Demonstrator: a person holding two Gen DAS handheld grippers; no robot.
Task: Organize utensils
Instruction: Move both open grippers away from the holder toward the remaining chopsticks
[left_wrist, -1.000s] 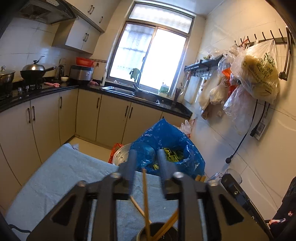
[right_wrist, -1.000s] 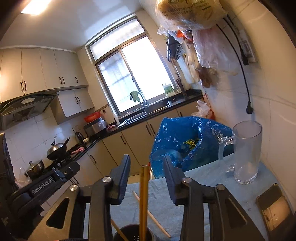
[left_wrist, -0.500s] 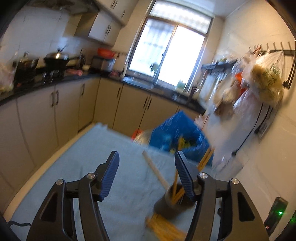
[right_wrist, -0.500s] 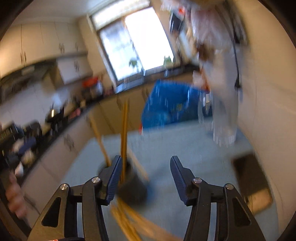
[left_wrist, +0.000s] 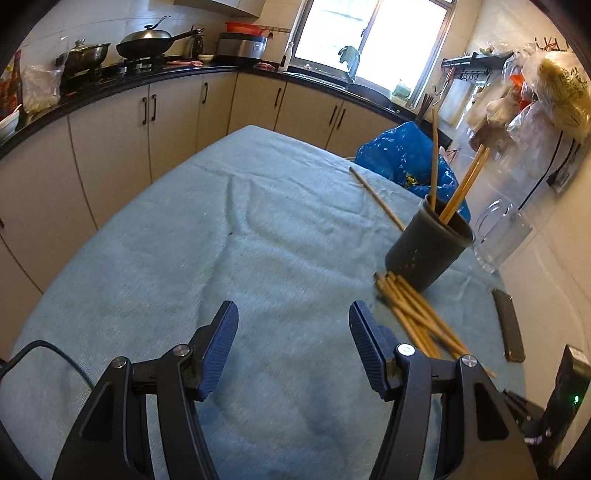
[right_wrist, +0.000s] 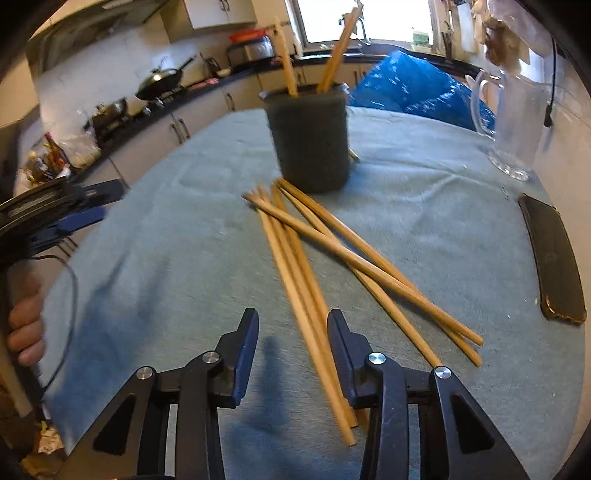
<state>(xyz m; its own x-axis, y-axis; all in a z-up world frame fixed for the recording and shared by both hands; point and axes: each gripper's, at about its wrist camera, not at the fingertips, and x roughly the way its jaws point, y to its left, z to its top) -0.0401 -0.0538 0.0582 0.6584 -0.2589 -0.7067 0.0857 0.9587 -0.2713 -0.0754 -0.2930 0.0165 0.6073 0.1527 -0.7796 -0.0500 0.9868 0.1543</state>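
holding chopsticks (left_wrist: 458, 188): dark cup (left_wrist: 428, 247) | left claw (left_wrist: 293, 347) spread, empty | right claw (right_wrist: 291, 350) closing, unpinched

No readable text in either view.

The plastic bag (left_wrist: 565, 92) hanging on the wall carries faint printed marks, too blurred and small to make out; the bottles (right_wrist: 55, 155) on the far counter have labels that cannot be read either.
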